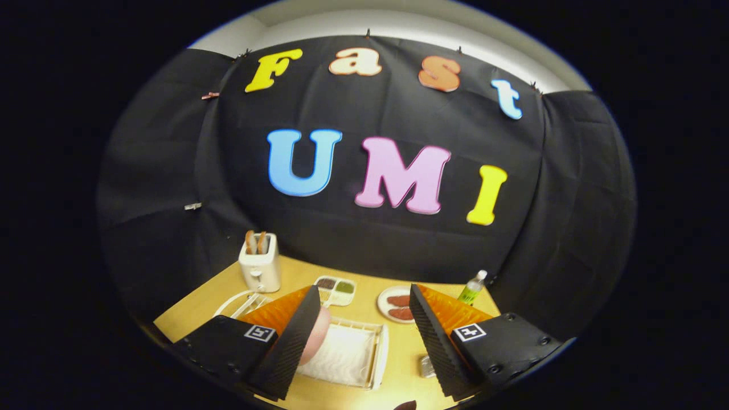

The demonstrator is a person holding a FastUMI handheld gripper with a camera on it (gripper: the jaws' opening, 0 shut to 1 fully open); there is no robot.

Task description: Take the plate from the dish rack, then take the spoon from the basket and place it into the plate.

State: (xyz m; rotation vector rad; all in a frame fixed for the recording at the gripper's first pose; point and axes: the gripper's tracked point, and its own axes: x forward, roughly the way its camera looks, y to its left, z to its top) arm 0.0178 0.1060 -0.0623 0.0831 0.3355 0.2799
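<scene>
My gripper (pixel 364 288) is open and held high over a wooden table (pixel 296 273), with nothing between its fingers. A pink plate (pixel 316 337) stands on edge in the white dish rack (pixel 348 354), which lies below and between the fingers. The left finger (pixel 293 333) covers part of the plate and is not touching it. A white wire basket (pixel 242 303) sits to the left of the rack, beyond the left finger, which hides most of it and what is in it.
A white toaster (pixel 260 266) with bread slices stands behind the basket. A small divided tray (pixel 336 290) and a white dish with reddish food (pixel 397 306) lie beyond the rack. A green bottle (pixel 472 288) stands at the back right. A small silvery object (pixel 427 367) lies by the right finger.
</scene>
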